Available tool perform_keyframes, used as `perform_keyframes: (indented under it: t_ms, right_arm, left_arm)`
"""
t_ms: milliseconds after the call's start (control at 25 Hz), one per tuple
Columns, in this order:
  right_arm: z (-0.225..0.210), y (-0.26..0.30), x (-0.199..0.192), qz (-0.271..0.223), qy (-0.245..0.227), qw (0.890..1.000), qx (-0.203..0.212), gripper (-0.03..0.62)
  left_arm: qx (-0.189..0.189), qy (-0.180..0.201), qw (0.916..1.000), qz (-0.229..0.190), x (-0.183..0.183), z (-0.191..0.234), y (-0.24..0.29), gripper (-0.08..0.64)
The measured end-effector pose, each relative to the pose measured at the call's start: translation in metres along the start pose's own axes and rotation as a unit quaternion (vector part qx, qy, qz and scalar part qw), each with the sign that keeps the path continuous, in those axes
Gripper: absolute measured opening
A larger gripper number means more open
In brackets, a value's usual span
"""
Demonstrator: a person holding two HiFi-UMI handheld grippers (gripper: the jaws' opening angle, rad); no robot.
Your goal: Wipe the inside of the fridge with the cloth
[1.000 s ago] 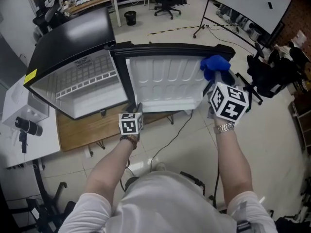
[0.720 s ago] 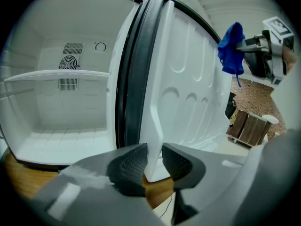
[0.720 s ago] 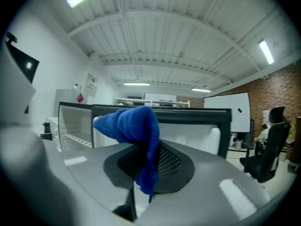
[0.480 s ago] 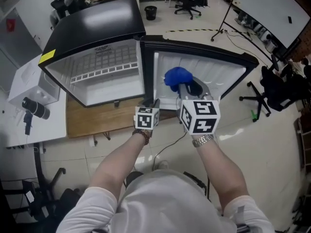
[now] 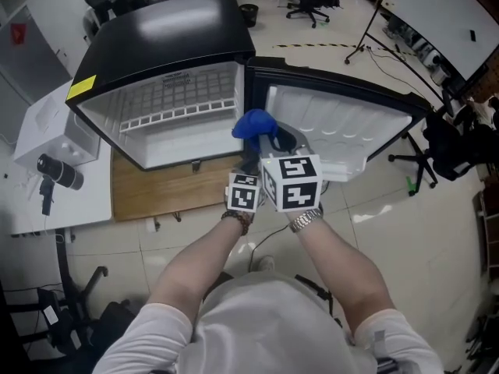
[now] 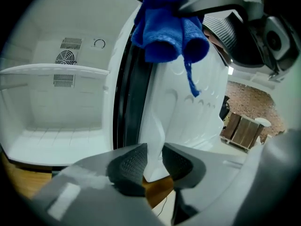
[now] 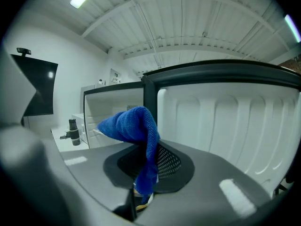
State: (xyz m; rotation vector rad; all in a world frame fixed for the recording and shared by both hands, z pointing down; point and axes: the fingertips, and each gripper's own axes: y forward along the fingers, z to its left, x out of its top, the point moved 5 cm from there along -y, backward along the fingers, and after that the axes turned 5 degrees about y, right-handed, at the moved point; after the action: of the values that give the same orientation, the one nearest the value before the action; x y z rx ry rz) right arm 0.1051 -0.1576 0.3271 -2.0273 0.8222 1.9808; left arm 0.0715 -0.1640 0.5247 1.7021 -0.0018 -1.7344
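We pinch the blue terry cloth (image 5: 251, 123) in our right gripper (image 7: 146, 167), just right of the open cavity of the black white-lined fridge (image 5: 156, 33); our left gripper (image 6: 153, 161) clamps the white door (image 5: 343, 123) edge.

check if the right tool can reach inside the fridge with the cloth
Probably yes: the door is wide open, clamped by the left tool, and the right tool holds the cloth right beside the open compartment, nothing between.
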Motion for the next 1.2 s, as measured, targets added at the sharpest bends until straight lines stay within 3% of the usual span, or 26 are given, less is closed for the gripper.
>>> perform_keyframes:
  t_ms: [680, 1200]
  right_arm:
    - [-0.018, -0.007, -0.009, -0.008, 0.001, 1.0, -0.028, 0.038]
    - [-0.057, -0.005, -0.016, 0.003, 0.017, 0.998, -0.067, 0.038]
  left_arm:
    - [-0.01, 0.002, 0.9999, -0.002, 0.001, 0.002, -0.001, 0.106]
    - [-0.001, 0.007, 1.0, -0.004, 0.002, 0.002, -0.002, 0.104]
